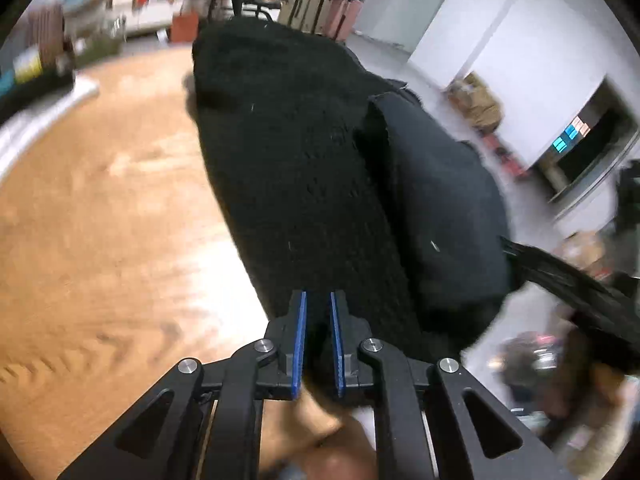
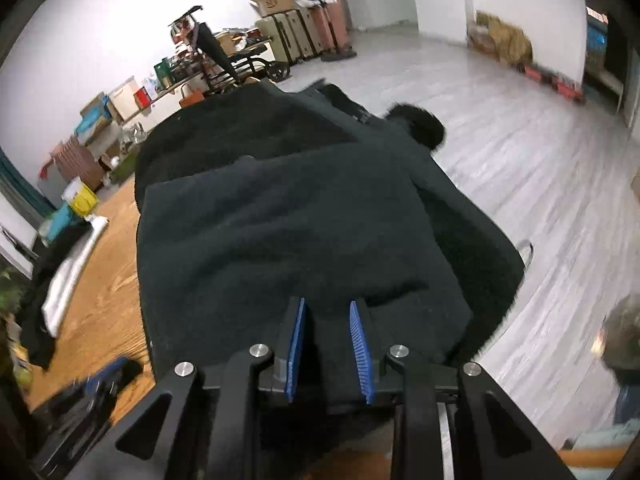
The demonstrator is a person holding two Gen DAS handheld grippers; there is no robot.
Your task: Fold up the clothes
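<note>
Black garment (image 1: 304, 168) on a wooden table (image 1: 100, 220), grey floor (image 2: 520, 168) and cluttered white-walled room behind

Left gripper (image 1: 318, 304) nearly closed and right gripper (image 2: 326, 312) slightly wider, both with cloth between the pads; grip unclear; only the right view shows suitcases (image 2: 300, 36) sharply, upper centre

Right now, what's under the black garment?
The black garment lies on a wooden table, with wood showing to its left. Its far side overhangs the grey floor. Anything beneath the cloth itself is covered.

Both grippers: black linkage arms, silver pivot screws, ribbed blue-padded fingers (image 1: 301, 344).
</note>
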